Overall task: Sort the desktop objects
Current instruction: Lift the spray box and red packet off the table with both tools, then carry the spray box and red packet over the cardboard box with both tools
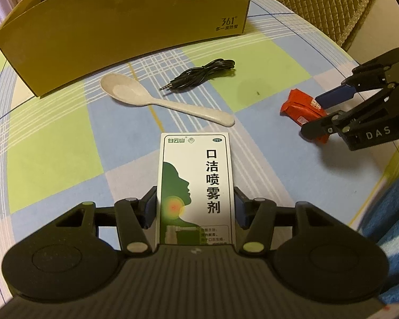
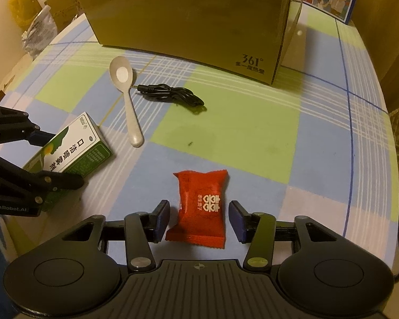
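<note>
Left wrist view is showing the left gripper [image 1: 195, 207] pinching a white and green cardboard medicine box [image 1: 196, 183], its blue pads pressing on both long sides of the box, which is lying flat on the checked blue, green and white tablecloth [image 1: 53, 146]. Beyond the box, a cream plastic spoon [image 1: 157, 99] is lying on the cloth, and a coiled black audio cable [image 1: 204, 73] is resting just past it. A brown open cardboard box [image 1: 119, 29] is standing at the far side of the table.

Right wrist view is showing the right gripper [image 2: 199, 219] straddling a red foil snack packet [image 2: 202, 203] that is lying flat on the cloth. Its blue fingers [image 2: 162, 219] are standing spread, with a small gap visible on each side of the packet, so nothing is being squeezed.
</note>
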Tool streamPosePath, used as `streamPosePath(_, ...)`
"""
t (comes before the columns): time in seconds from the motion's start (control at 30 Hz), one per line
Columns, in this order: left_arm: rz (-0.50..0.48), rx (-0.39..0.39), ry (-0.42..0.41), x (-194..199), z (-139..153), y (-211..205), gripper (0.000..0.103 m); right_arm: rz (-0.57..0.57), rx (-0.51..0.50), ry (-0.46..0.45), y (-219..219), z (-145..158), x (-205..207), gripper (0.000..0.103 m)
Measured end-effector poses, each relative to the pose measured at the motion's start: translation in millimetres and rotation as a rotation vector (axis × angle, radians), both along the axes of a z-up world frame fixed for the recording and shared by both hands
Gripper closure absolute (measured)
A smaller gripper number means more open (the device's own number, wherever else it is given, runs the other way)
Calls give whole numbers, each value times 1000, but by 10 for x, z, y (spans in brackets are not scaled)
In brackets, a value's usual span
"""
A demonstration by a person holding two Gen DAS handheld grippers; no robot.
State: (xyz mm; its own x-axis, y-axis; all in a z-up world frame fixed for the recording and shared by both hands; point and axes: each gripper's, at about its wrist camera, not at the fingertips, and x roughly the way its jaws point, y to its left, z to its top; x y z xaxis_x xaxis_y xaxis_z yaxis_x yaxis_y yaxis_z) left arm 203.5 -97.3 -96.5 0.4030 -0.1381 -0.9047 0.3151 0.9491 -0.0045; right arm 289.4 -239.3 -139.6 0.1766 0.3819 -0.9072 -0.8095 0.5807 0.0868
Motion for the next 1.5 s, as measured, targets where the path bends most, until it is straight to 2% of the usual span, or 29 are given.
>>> streamPosePath(0.13,-3,1,0,1,2,3,52,25,-14,-9,41,-7,-25,57)
streamPosePath(0.23,-2,-4,0,2,5,9,52,21,-19,-21,44,-2,-31,74)
streamPosePath(0.33,3,-13,1,2,8,18,52,14,-13,-17,30,-1,-27,76)
streamPosePath(0.77,16,-15,-17,-56,162,103,52,-20,15,-43,-63,190,-65,76)
streamPosePath(1.5,78,-43,-87,-504,568,296,52,1,71,-91,15,667,-633,76)
